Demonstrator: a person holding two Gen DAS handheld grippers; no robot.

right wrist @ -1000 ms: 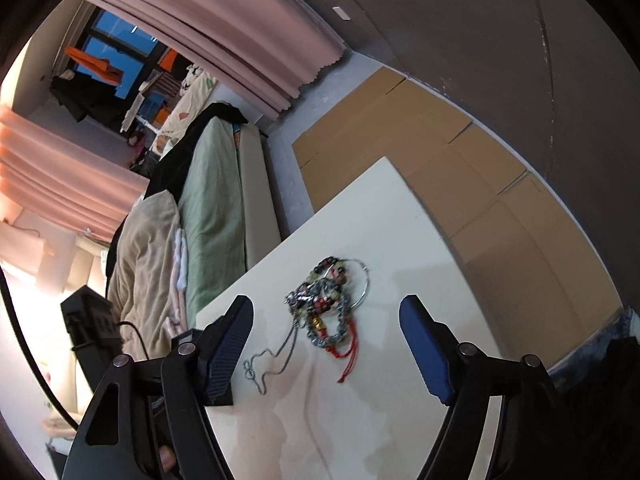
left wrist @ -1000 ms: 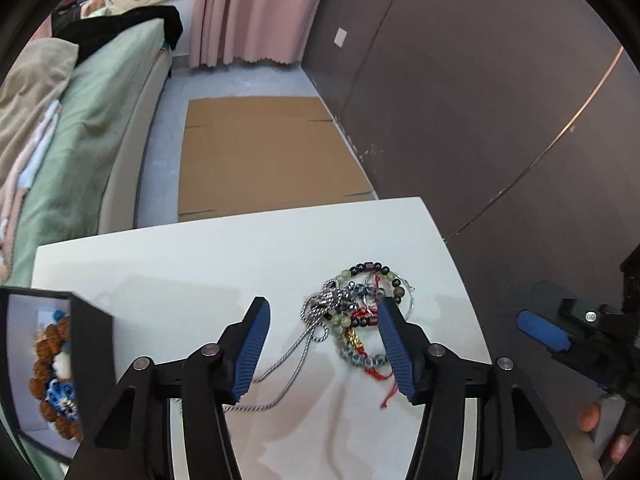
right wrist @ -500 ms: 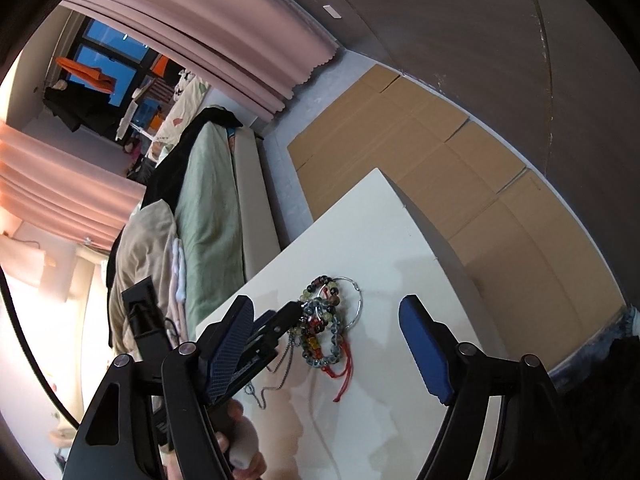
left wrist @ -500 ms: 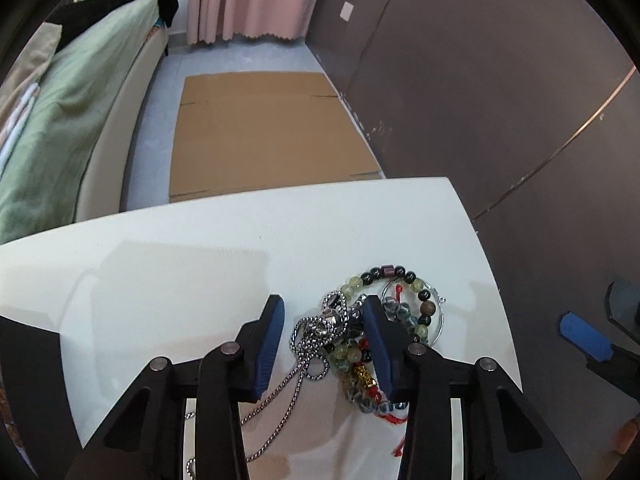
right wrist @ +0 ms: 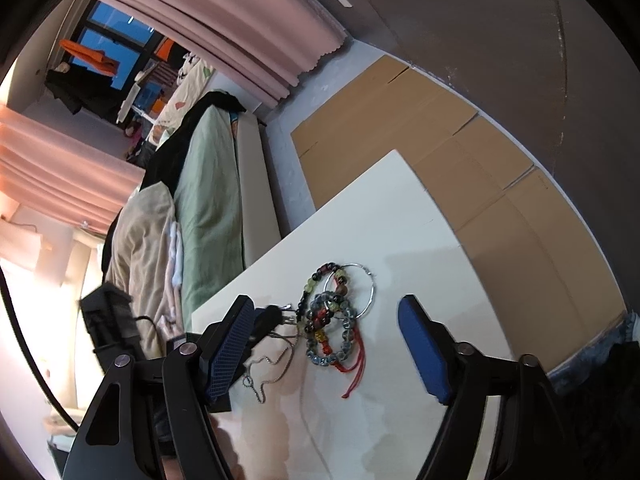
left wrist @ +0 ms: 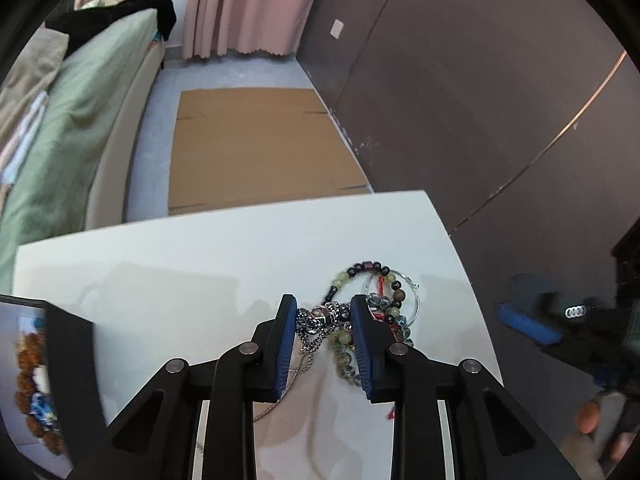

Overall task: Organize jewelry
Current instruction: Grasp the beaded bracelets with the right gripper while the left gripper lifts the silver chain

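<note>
Item: jewelry tangle point(left wrist: 360, 320), lower centre-right of my left wrist view, lying on the white worktop point(left wrist: 180, 272) near its right edge. Contents: silver chain necklace point(right wrist: 272, 364) trailing toward the lower frame, beaded bracelets point(right wrist: 328, 320), a thin silver hoop point(right wrist: 370, 288), a red cord point(right wrist: 356, 372).

Left claw point(left wrist: 323, 322): narrowed onto the metal-bead end of the chain; pads look to be touching it, so I read it as clamped on the chain, though some beads sit beside the right pad.

Right claw point(right wrist: 324, 344): spread wide, holding nothing, hovering above the pile.

Jewelry box point(left wrist: 36, 376): lower left of the left wrist view, open, brown and blue beads already inside.

Handling note: I judge the step to be drawing the chain free. I would lift slowly and low, watching whether the bracelets come along; if they snag, I would pin them with the right claw before pulling further.
</note>
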